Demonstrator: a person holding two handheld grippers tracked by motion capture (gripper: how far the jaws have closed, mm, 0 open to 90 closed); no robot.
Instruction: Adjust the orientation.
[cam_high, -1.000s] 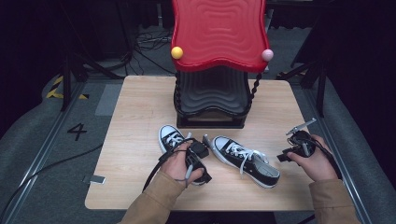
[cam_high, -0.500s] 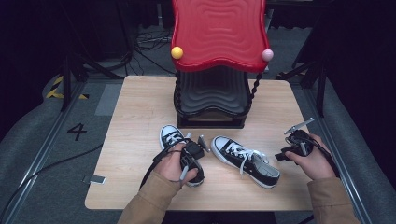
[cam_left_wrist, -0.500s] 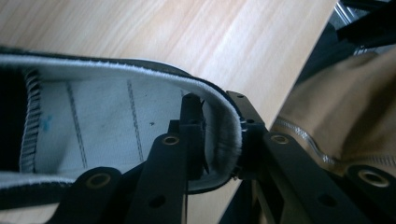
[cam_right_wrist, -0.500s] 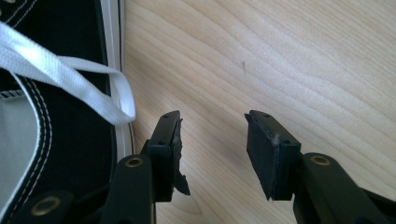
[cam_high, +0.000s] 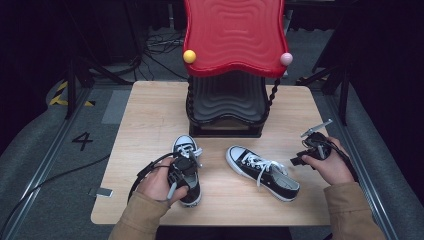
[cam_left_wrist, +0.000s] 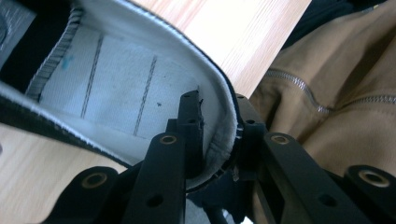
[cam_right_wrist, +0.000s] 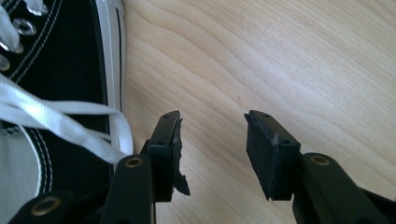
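Note:
Two black canvas sneakers with white laces lie on the wooden table (cam_high: 150, 115). The left shoe (cam_high: 185, 145) points its toe at the rack. My left gripper (cam_high: 182, 172) is shut on its heel. In the left gripper view, one jaw of the left gripper (cam_left_wrist: 217, 100) is inside the grey-lined heel rim (cam_left_wrist: 116, 79) and the other outside. These jaws have just closed in and eased slightly. The right shoe (cam_high: 262, 172) lies diagonally, and its side shows in the right gripper view (cam_right_wrist: 60, 70). Beside its heel my right gripper (cam_high: 298, 160) (cam_right_wrist: 212, 119) stands open over bare wood. Its jaws have just been opening.
A black shoe rack (cam_high: 227, 105) with a wavy red top (cam_high: 235, 35) stands at the table's far middle. A tan jacket sleeve (cam_left_wrist: 336, 93) is close behind the left gripper. Black cables trail off the front left edge. Dark floor surrounds the table.
The left hand has closed on the left shoe's heel and swung it leftward, so the shoe now points straight away from me. The right hand has barely moved.

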